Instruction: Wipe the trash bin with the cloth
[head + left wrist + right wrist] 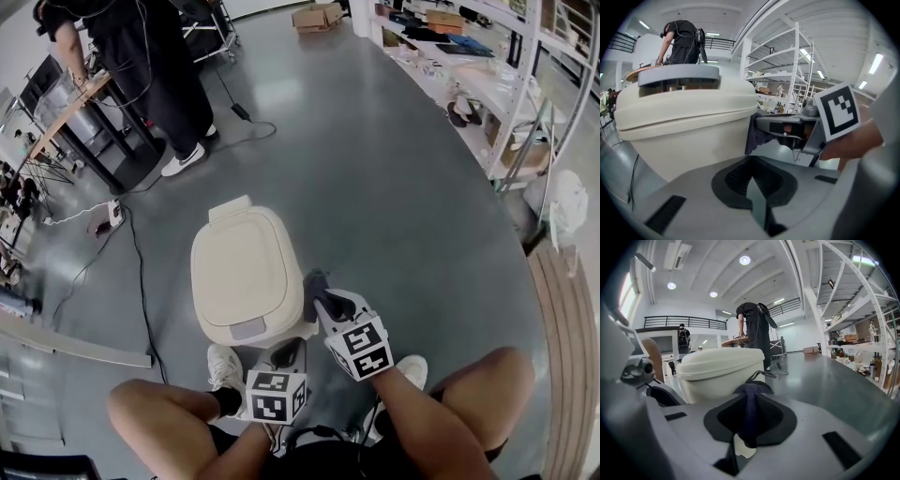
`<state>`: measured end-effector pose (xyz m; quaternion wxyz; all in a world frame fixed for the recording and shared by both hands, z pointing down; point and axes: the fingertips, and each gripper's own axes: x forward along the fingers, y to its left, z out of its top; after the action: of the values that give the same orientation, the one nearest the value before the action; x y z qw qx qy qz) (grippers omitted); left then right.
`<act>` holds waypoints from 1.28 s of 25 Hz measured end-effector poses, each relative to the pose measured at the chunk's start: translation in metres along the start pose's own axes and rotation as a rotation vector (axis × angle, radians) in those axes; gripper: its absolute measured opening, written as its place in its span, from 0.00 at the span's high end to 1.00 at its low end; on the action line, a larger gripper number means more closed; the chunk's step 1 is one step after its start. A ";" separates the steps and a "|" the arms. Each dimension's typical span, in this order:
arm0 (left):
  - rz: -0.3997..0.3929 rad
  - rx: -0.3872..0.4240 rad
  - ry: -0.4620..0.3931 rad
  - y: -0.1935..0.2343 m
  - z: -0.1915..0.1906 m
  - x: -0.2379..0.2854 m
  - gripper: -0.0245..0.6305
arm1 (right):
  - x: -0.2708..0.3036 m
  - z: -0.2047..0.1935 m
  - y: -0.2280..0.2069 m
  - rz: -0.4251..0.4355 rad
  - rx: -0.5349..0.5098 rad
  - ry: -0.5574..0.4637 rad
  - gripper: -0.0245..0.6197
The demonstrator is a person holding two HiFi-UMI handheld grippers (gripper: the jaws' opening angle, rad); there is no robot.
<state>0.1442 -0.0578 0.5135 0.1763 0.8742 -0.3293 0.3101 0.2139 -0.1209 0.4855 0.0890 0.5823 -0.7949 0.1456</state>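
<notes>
The cream trash bin (246, 272) stands on the grey floor (394, 187) just left of centre in the head view, lid down, close in front of the person's feet. The dark cloth (314, 286) is bunched against the bin's right flank, pinched in the right tongs (319, 298), whose jaws are closed tight on a fold of it. In the right gripper view that fold runs up between the pads, with the bin just behind. The left tongs (287, 352) sit at lower centre by the bin's front edge, jaws together with nothing between them. The step in hand looks like wiping the side wall. It would go best with the cloth pressed flat and drawn in long overlapping strokes, while the left tongs steady the bin against sliding. How much cloth actually touches the wall is hard to judge from here. A bystander (159, 66) stands at upper left.
</notes>
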 end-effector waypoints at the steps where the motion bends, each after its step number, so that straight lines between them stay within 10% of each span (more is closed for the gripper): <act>1: 0.000 0.006 0.004 0.000 -0.001 0.002 0.96 | 0.004 -0.004 -0.001 -0.002 0.007 0.006 0.88; 32: -0.025 0.071 0.202 -0.022 -0.063 0.067 0.96 | 0.064 -0.153 -0.032 -0.045 0.352 0.130 0.88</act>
<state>0.1719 -0.0409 0.6026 0.1813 0.8482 -0.2876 0.4061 0.2203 -0.1360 0.6537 0.0401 0.5957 -0.7367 0.3176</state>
